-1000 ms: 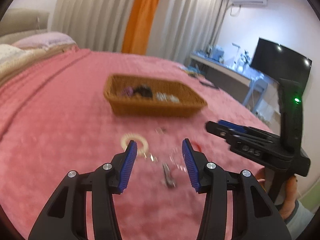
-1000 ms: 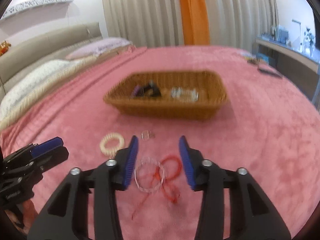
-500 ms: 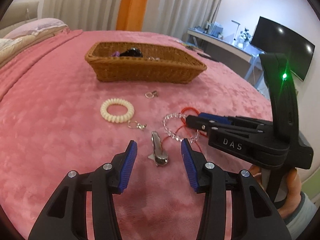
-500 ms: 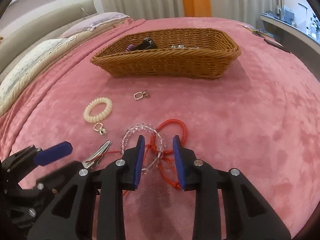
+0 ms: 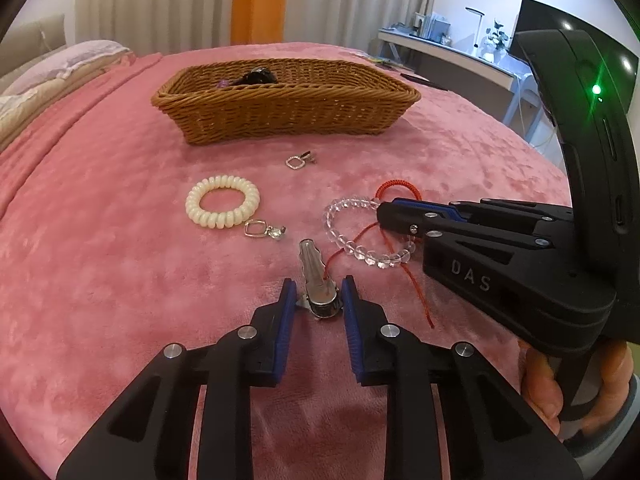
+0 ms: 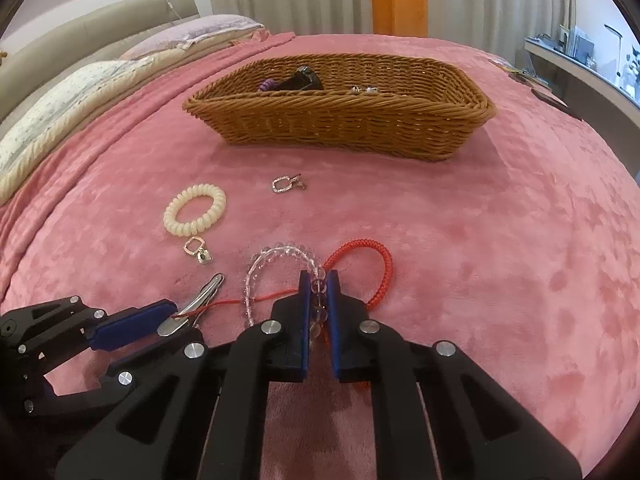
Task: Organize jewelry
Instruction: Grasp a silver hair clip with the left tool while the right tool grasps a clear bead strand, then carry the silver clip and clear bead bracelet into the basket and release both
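Observation:
On the pink bedspread lies a silver hair clip (image 5: 314, 268). My left gripper (image 5: 318, 286) is closing on its wide end, and both pads touch its sides. My right gripper (image 6: 319, 276) is shut on the clear bead bracelet (image 6: 276, 252), with beads pinched between its pads. A red cord bracelet (image 6: 384, 272) lies tangled with the beads, and its thread runs over the clip. A white coil hair tie (image 5: 224, 182), a small pendant (image 5: 262, 230) and an earring (image 5: 298, 160) lie loose in front of the wicker basket (image 5: 280, 116), which holds dark and purple items.
The basket sits mid-bed beyond the loose pieces. Pillows (image 6: 60, 112) line the left side. A desk (image 5: 452, 56) and a dark screen stand to the right, off the bed. A person's hand (image 5: 540, 380) holds the right gripper's handle.
Both grippers have come down to the bedspread. The left jaws have narrowed around the hair clip, and the right jaws have shut on the bead bracelet.

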`<state>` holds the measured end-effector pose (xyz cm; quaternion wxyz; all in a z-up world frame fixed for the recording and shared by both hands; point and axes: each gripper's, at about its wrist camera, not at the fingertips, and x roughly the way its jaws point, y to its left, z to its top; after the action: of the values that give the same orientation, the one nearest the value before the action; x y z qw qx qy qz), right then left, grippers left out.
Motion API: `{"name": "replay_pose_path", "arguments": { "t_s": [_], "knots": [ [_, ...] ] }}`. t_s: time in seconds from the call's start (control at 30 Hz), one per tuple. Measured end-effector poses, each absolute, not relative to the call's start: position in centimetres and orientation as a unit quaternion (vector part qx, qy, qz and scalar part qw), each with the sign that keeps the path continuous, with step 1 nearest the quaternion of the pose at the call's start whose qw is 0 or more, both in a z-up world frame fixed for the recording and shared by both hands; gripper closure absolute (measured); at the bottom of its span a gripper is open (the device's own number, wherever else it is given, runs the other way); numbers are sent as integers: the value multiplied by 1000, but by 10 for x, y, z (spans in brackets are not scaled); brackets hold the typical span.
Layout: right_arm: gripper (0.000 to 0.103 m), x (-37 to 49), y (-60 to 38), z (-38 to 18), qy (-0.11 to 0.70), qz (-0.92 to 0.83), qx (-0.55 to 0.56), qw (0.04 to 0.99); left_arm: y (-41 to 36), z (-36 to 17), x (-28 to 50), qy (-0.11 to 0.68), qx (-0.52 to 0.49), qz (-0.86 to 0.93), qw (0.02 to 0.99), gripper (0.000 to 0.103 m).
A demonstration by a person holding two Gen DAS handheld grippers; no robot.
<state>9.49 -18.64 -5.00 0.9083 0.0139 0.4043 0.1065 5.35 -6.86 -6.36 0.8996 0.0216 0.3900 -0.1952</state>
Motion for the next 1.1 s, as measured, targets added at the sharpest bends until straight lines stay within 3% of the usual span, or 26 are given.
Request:
{"name": "replay_pose_path", "arguments": {
  "t_s": [1.1],
  "knots": [
    [97,64,-210,-4,322,155,81,930,-31,-36,38,311,-78,-233,918,82]
  ]
}}
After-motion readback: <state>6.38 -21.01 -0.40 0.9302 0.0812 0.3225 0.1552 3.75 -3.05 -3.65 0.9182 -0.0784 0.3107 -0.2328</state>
